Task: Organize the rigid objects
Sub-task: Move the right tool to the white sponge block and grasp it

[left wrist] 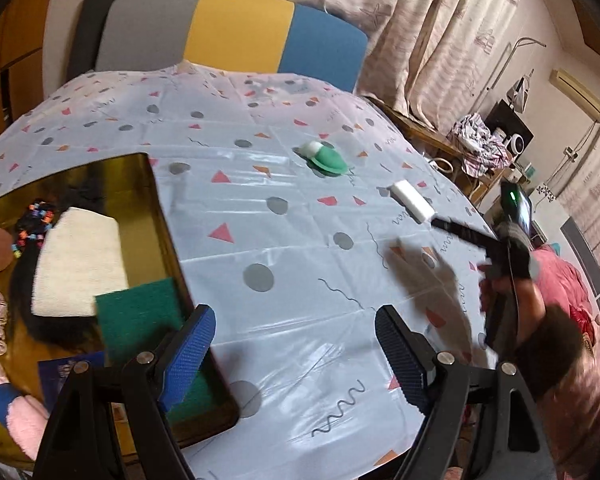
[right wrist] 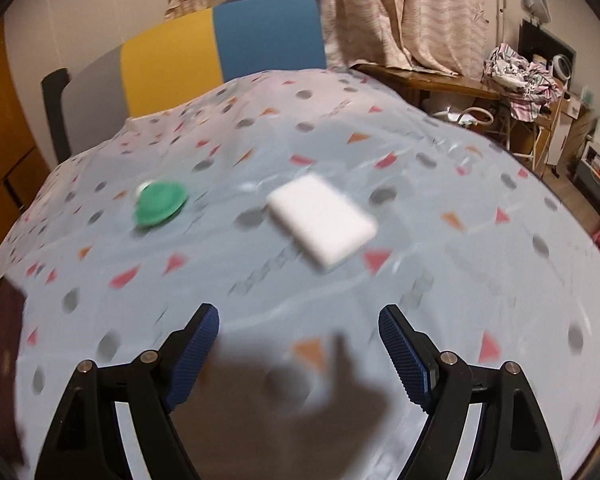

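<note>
Lying ahead of the spread, empty right claw (right wrist: 299, 354): white block (right wrist: 322, 221), long axis slanting away leftward; left claw (left wrist: 295, 354) farther.

One white block (right wrist: 323, 221) (one green brush (right wrist: 161, 202))

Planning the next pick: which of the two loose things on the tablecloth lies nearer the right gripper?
The white block. It lies just ahead of the open right gripper; the green thing sits farther left.

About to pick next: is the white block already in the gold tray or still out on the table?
Out. The white block lies on the patterned tablecloth, apart from the gold tray.
</note>
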The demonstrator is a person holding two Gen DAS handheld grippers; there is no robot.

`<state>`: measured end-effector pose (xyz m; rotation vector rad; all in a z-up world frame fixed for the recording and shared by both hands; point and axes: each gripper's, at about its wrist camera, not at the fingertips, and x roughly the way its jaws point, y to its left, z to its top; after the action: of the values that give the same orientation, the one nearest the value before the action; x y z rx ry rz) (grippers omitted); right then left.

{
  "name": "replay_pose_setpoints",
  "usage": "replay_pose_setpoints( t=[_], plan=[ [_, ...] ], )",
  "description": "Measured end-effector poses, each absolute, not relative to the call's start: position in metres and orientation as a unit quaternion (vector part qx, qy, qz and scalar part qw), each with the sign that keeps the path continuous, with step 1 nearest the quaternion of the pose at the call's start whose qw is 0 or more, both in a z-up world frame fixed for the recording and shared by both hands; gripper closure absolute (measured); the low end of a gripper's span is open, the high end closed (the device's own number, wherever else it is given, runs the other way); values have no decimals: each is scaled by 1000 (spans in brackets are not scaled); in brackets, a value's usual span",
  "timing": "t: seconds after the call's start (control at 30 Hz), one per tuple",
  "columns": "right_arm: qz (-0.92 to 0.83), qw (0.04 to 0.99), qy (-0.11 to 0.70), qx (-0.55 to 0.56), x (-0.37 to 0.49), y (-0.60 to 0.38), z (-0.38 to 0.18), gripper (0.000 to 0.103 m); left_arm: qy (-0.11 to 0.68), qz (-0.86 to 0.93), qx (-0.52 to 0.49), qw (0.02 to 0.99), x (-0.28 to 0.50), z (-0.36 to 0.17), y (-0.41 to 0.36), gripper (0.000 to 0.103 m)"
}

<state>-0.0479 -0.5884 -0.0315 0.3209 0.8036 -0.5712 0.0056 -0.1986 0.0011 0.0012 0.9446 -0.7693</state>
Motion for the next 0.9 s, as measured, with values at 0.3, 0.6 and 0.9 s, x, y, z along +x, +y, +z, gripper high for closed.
replay_pose_setpoints(
  t=[0.3, 0.6, 0.9],
  plan=[
    [-269, 873, 393, 107, 14, -646, -45, 19, 459, -357, 17, 813, 12, -7, -220, 19],
    [-242, 869, 417, 109, 42, -658, -71, 27, 466, -364, 33, 806, 22, -10, -248, 19],
    [-239, 867, 410, 149, 22, -651, -69, 39, 475, -370, 30, 798, 37, -8, -280, 19]
  ],
)
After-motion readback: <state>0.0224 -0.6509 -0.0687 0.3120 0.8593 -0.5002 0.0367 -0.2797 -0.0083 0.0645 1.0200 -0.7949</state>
